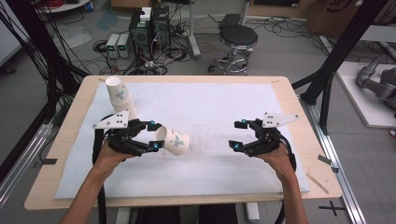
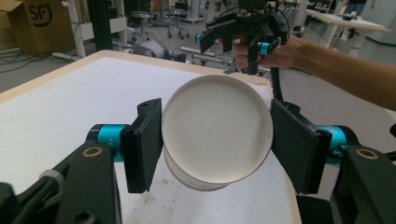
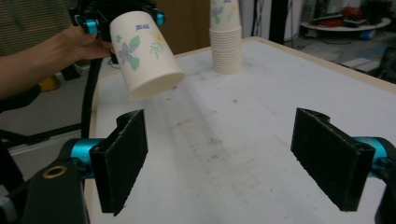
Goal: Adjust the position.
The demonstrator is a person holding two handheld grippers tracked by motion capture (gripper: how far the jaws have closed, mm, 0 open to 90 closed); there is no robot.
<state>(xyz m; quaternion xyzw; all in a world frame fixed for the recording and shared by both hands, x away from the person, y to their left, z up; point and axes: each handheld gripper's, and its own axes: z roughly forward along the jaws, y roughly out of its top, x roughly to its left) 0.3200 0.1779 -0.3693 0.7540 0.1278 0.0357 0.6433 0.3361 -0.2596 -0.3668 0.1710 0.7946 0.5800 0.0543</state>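
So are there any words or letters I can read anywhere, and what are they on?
"SF" on the cardboard box beyond the table's far corner, in the left gripper view.
Small blue print near the base of the paper cup, above its flowers: too blurred to read.
Dark marks on the cardboard box in the high view: cut off, unreadable.

Probably a lab: floor computers (image 1: 149,28), cables (image 1: 159,60).

"SF" in black letters on cardboard box (image 2: 28,21), top left of left gripper view. No other text readable; cup prints are flowers, not words.
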